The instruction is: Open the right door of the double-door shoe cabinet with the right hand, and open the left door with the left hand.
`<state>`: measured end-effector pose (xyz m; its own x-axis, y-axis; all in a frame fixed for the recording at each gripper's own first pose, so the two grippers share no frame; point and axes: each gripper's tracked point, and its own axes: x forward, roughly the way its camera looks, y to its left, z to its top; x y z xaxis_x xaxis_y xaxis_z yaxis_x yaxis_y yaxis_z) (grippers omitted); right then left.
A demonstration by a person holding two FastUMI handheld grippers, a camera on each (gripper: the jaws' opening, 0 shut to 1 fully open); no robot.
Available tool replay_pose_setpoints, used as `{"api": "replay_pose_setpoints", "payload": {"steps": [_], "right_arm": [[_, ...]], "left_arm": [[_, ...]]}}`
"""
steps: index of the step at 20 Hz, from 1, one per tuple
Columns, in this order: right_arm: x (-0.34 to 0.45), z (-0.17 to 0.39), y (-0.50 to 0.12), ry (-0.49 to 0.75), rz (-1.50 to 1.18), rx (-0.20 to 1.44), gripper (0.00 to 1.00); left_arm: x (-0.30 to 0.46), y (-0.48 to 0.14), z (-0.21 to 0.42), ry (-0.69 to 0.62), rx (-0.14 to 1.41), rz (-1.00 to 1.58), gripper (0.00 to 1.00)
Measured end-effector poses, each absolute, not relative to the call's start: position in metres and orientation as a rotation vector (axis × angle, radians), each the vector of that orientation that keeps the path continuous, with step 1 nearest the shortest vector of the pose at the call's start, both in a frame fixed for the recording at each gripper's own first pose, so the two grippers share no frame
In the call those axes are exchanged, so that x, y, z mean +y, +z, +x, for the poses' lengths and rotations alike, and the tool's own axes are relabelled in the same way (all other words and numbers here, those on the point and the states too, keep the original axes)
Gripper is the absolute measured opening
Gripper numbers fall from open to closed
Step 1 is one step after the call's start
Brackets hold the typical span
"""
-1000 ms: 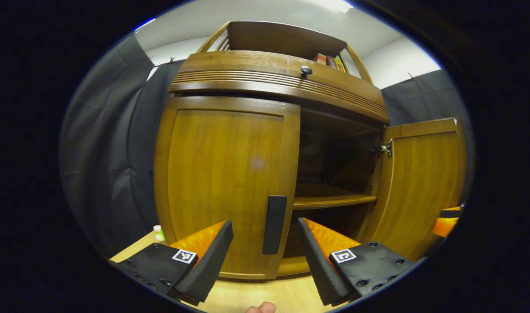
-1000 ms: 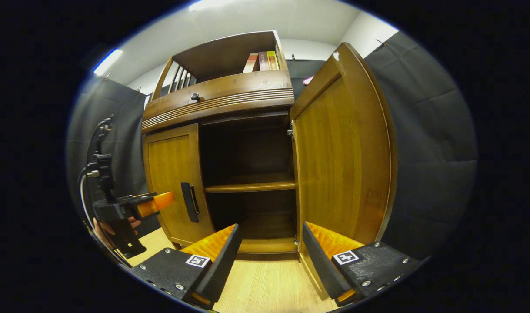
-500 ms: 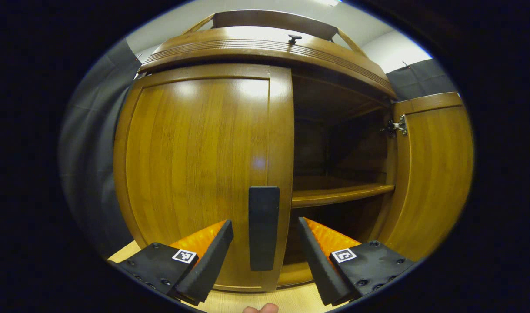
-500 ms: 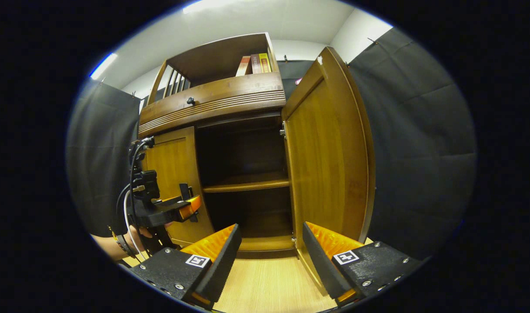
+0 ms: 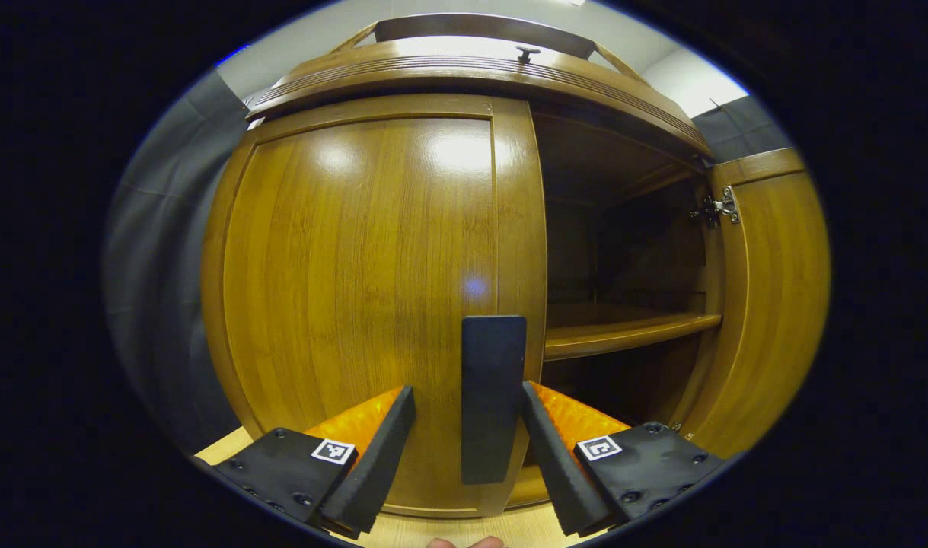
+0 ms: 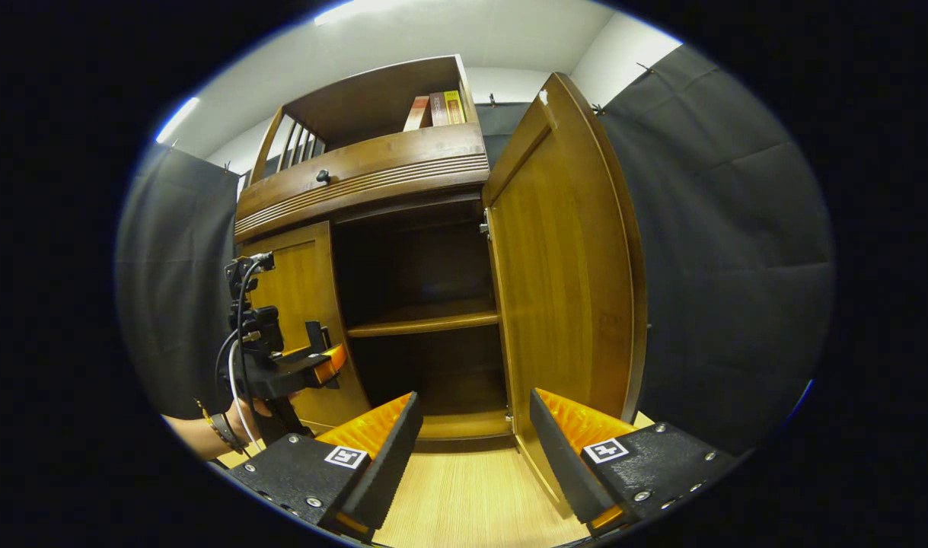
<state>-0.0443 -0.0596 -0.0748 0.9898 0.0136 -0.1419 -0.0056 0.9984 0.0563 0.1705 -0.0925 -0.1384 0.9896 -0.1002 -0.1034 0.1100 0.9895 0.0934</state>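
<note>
at the cabinet front | left tongs (image 5: pixel 464 438) spread wide around the handle (image 5: pixel 492 396) of the closed left door (image 5: pixel 372 289) | right tongs (image 6: pixel 475 449) agape, empty, by the open right door (image 6: pixel 566 281) | rigid handle, likely slick: pinch mid-bar

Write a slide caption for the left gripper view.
Open left gripper straddles the closed left door's handle; right door stands open.

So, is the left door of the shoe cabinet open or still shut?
Shut. In the left gripper view the left door lies flush under the cabinet top, while the left gripper straddles its handle, fingers open.
</note>
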Motion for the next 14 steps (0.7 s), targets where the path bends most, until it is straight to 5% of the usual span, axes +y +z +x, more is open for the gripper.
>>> {"api": "replay_pose_setpoints", "payload": {"steps": [2,10,14], "right_arm": [[-0.057,-0.043,-0.075,0.017,0.052,0.143,0.88],[-0.052,-0.048,-0.076,0.023,0.045,0.151,0.88],[-0.050,-0.056,-0.073,0.019,0.047,0.150,0.88]], "left_arm": [[-0.092,-0.139,0.170,-0.107,0.099,0.099,0.93],[-0.104,-0.140,0.170,-0.131,0.111,0.061,0.41],[-0.102,-0.144,0.166,-0.136,0.153,0.064,0.32]]}}
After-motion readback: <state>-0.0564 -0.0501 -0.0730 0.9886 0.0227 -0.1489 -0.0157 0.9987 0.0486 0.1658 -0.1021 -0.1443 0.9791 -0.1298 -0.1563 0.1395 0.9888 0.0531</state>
